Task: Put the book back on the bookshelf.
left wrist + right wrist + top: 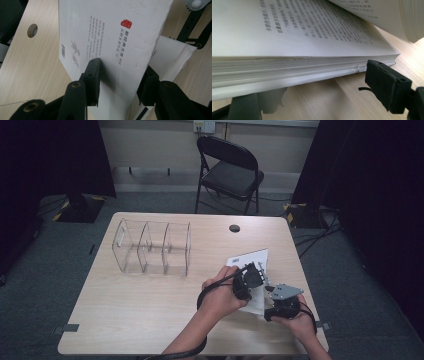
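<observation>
A white book (pixel 252 270) was seen lying on the right part of the table (pixel 150 305), near its front edge, with both hand-held grippers at it. In the high view the left hand-held gripper (pixel 248 279) was held over the book's middle, and the right hand-held gripper (pixel 280 301) was held just beside the book's near right edge.

In the left gripper view the book's cover (pixel 112 32), printed with a red seal (pixel 126 24) and a barcode (pixel 63 51), was raised off the page block and tilted. The left hand-held gripper (pixel 120 80) was set about the cover's lower edge, one jaw on the printed face and the other behind it; the jaws were partly closed, and whether they pinched the cover could not be told.

In the right gripper view the pages (pixel 299 30) were shown open, printed text uppermost, with the page block resting on the table. The right hand-held gripper (pixel 324 87) was held open and wide, its jaws low at the book's edge, one beneath the overhanging bottom cover and the other beside the corner, gripping nothing.

A clear divided organizer (pixel 152 247) stood well apart on the left of the table.
</observation>
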